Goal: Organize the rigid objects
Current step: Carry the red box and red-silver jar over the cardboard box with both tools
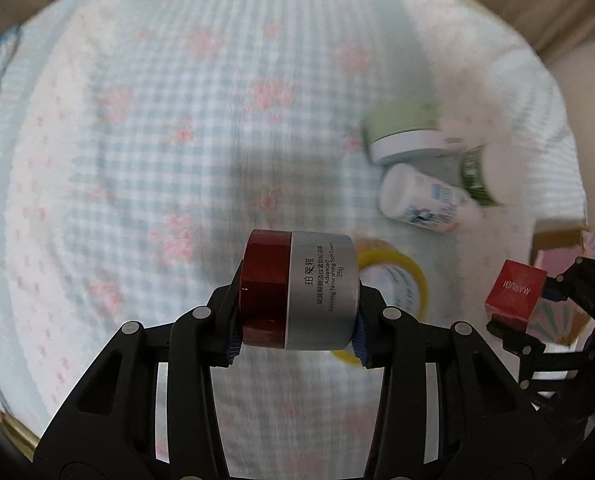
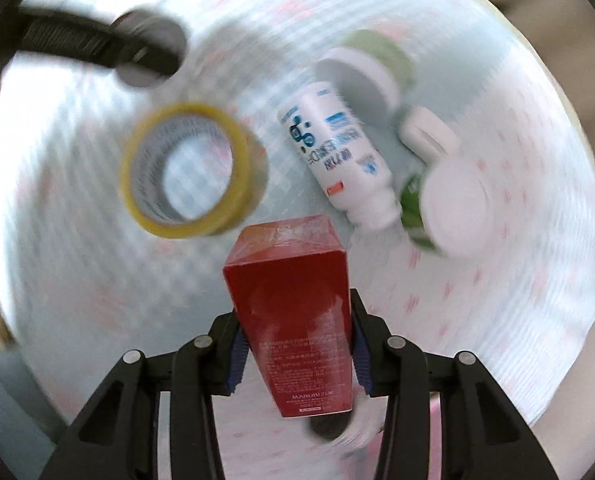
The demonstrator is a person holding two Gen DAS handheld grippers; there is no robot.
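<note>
We see our left gripper (image 1: 297, 320) clamped on a red-and-silver cream jar (image 1: 299, 290), lifted above the checked cloth (image 1: 157, 140). Our right gripper (image 2: 295, 354) is closed on a red box (image 2: 293, 320). Beyond the box lies a yellow tape roll (image 2: 189, 172), left of a white bottle (image 2: 337, 152).

The carrying surface (image 1: 169, 128) was covered by a pale blue-and-white checked cloth printed with pink flowers. A yellow roll of adhesive tape (image 2: 193, 172) lay flat on the cloth. Near it lay a white cylindrical plastic bottle with blue lettering (image 2: 337, 152), resting on its side. Touching that bottle's far end was a round jar with a green body and white lid (image 2: 373, 68), tipped over. Beside the white bottle lay a green-labelled bottle with a white cap (image 2: 437, 196), also on its side. All items appeared motion-blurred.
</note>
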